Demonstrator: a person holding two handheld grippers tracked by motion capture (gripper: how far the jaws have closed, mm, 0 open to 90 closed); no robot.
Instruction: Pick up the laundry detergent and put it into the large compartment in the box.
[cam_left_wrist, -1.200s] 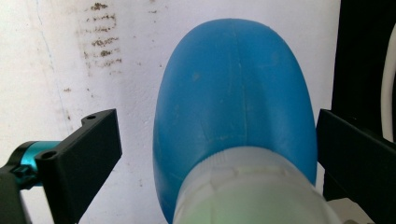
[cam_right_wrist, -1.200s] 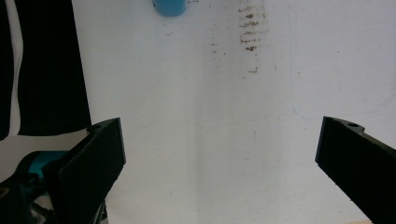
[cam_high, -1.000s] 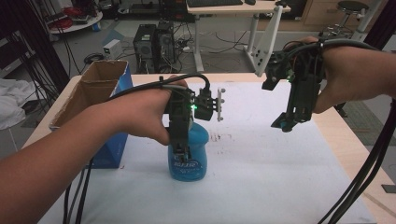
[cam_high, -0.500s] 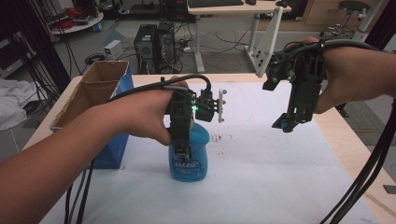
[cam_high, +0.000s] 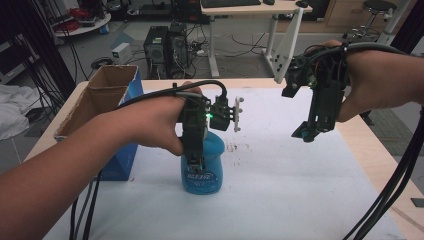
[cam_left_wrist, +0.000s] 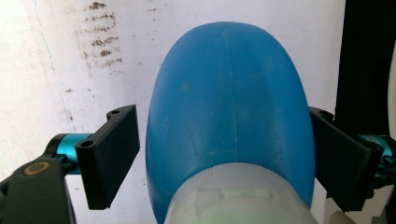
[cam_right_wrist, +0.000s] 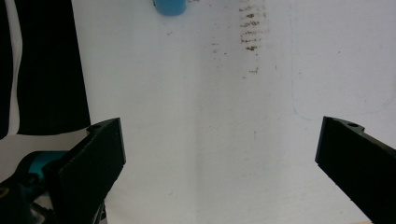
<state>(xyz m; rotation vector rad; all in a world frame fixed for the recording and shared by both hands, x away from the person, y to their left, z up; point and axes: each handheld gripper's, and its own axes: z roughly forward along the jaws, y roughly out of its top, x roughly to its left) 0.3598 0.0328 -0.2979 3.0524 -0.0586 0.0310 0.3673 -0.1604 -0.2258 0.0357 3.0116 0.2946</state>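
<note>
Bottle, blue, upright on white bench. Left tool straddles it, jaws apart, small gaps either side. Right tool wide apart, nothing held. Risk: uneven closing tips bottle.

label on blue bottle, near centre of the table: we see white lettering but cannot read it | blue carton, left: we make out no print | elsewhere: nothing legible
</note>
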